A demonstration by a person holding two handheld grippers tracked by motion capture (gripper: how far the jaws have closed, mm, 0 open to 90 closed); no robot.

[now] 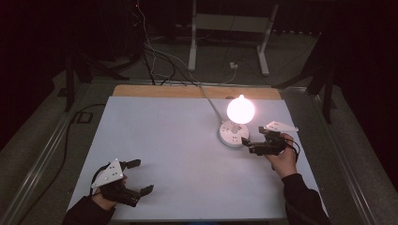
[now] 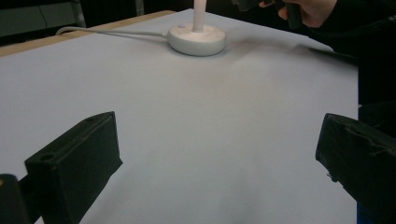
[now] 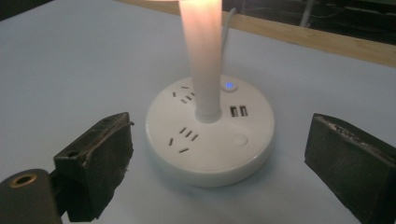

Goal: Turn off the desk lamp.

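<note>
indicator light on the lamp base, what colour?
Blue. The small lit button sits on top of the white lamp base, clearest in the right gripper view.

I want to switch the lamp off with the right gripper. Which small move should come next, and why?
Probably ease the right gripper forward and down toward the round button on the lamp base. The bulb glows, the jaws stand open just short of the base, and the left gripper is far off.

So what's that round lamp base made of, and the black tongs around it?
The lamp base looks like smooth white plastic, a moulded round body with socket slots, USB ports and a lit blue button. The right tongs stand open either side of it; their black pads look like matte rubber or foam, with rough, worn edges, though I can't be sure which.
</note>
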